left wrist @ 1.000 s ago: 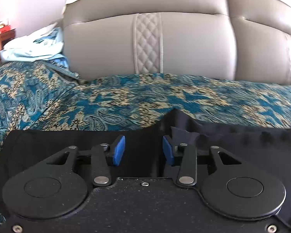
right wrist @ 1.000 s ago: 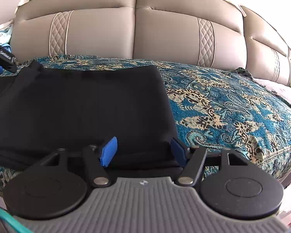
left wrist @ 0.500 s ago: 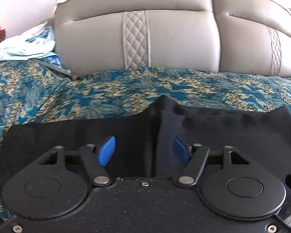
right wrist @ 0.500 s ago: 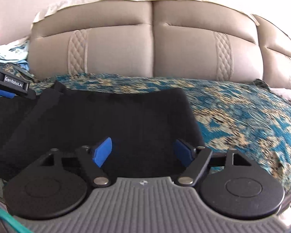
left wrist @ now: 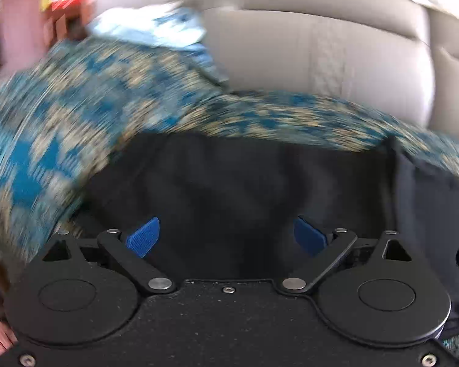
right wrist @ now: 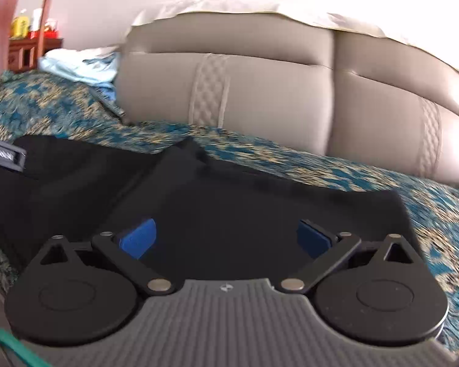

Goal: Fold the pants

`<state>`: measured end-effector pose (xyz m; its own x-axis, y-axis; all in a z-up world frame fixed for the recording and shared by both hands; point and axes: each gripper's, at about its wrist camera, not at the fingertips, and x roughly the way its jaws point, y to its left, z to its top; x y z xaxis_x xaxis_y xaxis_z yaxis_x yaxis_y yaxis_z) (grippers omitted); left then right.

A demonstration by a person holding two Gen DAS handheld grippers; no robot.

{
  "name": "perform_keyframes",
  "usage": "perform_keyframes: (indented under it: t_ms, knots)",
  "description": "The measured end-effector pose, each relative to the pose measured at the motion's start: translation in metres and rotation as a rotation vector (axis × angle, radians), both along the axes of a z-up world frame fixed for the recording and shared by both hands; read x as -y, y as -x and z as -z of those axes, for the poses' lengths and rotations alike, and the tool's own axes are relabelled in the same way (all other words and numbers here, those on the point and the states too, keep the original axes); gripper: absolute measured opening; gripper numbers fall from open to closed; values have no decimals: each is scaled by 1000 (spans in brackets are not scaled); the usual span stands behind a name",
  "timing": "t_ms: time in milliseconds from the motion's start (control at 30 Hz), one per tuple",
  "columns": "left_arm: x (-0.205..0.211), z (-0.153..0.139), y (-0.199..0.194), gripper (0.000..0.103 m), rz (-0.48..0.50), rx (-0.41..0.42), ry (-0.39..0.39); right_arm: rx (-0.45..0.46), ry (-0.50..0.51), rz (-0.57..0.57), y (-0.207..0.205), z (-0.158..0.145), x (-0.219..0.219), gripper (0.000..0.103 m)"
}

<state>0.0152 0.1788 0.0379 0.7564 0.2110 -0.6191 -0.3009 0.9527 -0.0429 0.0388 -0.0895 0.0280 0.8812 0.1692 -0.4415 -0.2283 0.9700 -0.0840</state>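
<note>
Motion blur is hiding the bedspread [left wrist: 85, 128] beside the black pants [left wrist: 235, 183], while the left claw [left wrist: 226, 238] and right claw [right wrist: 226, 238] are now standing wider apart, holding nothing.

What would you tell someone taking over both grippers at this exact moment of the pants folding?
Left gripper: open, empty, low over the black fabric pants.
Right gripper: open, empty, over the same pants.
Pants lie on the teal and gold patterned bedspread in front of the beige padded headboard. One layer is already laid over another, with a raised fold ridge showing in the right wrist view.
Left: probably regrasp an edge and fold again. The left wrist view is blurred.
</note>
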Motion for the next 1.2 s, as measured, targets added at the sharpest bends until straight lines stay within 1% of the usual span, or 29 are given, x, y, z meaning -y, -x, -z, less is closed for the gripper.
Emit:
perform_keyframes:
  t_ms: [133,233,267,300,333,400,467,533,600,633,700,733,767,800,867,900,933,967,1000,1033,1067,1100,1133,1167,1200]
  knots:
    - [-47,16,20,95,-134,4,164,-25,38,-36,-4,8,-19,103]
    - [-70,25,29,95,-218,16,233,-47,53,-56,-7,15,-29,103]
    - [-77,27,30,94,-239,26,248,-54,60,-61,-8,17,-32,103]
    - [-81,28,31,91,-255,41,262,-60,68,-65,-9,20,-34,103]
    - [-84,29,32,81,-261,57,273,-62,74,-65,-10,23,-36,103]
    - [-89,29,31,67,-243,86,293,-50,67,-62,-10,25,-38,103]
    - [-92,31,26,66,-248,84,294,-58,50,-60,-11,26,-35,103]
    - [-95,34,21,66,-276,80,302,-77,15,-56,-15,27,-31,103]
    - [-98,37,14,68,-288,96,320,-90,-16,-52,-17,28,-26,103]
    - [-99,37,14,70,-291,109,319,-87,-15,-54,-17,28,-26,103]
    - [-101,37,11,72,-291,117,324,-74,-2,-56,-15,30,-28,103]
    - [-102,36,11,57,-299,124,325,-70,0,-56,-14,30,-28,103]
    - [-102,35,12,38,-312,136,322,-68,-1,-54,-14,31,-28,103]
    - [-103,32,12,12,-323,153,297,-69,-3,-53,-15,30,-28,103]
    - [-98,24,19,14,-281,212,252,-71,-7,-54,-15,30,-28,103]
    - [-95,21,20,18,-276,222,234,-70,-7,-54,-16,30,-27,103]
    - [-93,21,19,25,-270,211,223,-70,-8,-53,-16,30,-28,103]
    - [-94,25,15,30,-268,188,221,-69,-8,-52,-16,30,-28,103]
    - [-96,28,11,37,-283,168,230,-69,-9,-50,-16,30,-28,103]
    - [-99,34,7,41,-306,144,257,-70,-9,-50,-16,30,-28,103]
    - [-105,40,3,43,-320,125,296,-71,-9,-51,-16,30,-28,103]
    - [-110,44,0,45,-328,135,324,-72,-9,-51,-17,29,-28,103]
    - [-112,45,-2,44,-340,152,327,-73,-9,-52,-17,29,-28,103]
    - [-112,45,-5,36,-354,145,326,-73,-9,-52,-17,29,-28,103]
    - [-112,42,-7,22,-364,146,324,-75,-9,-52,-17,29,-28,103]
